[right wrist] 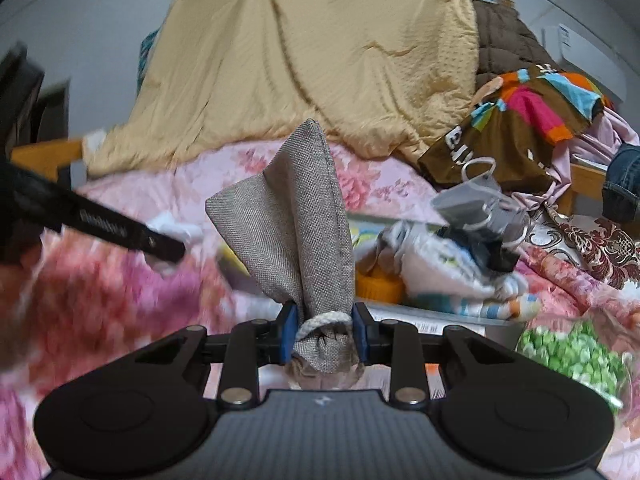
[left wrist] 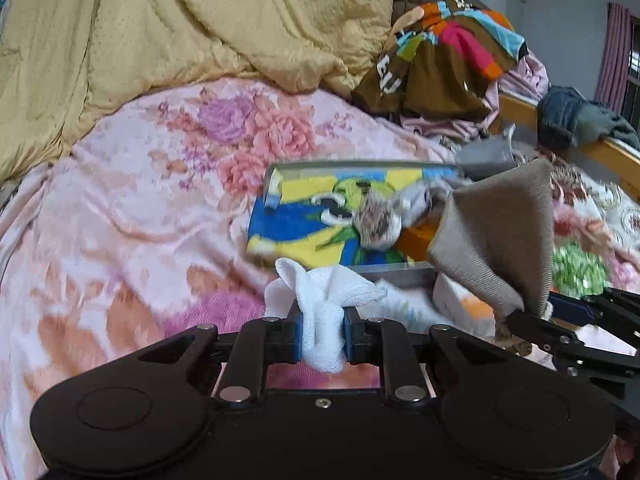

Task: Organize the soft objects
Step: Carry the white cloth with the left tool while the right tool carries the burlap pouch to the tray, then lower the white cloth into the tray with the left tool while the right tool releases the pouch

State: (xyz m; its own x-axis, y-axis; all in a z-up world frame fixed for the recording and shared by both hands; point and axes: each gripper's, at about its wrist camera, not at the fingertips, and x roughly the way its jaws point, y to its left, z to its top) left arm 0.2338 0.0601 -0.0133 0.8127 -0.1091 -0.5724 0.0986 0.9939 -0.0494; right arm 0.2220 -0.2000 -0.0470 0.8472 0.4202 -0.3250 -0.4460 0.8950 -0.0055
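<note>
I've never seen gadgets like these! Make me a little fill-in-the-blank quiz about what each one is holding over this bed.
1. The left gripper is shut on a ____ cloth.
2. The right gripper pinches a grey fabric pouch tied with a white ____.
3. The big quilt piled at the back is ____ in colour.

Missing words: white; cord; yellow

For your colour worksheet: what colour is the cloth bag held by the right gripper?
Grey-brown woven cloth bag with a white cord, clearest in the right wrist view.
</note>
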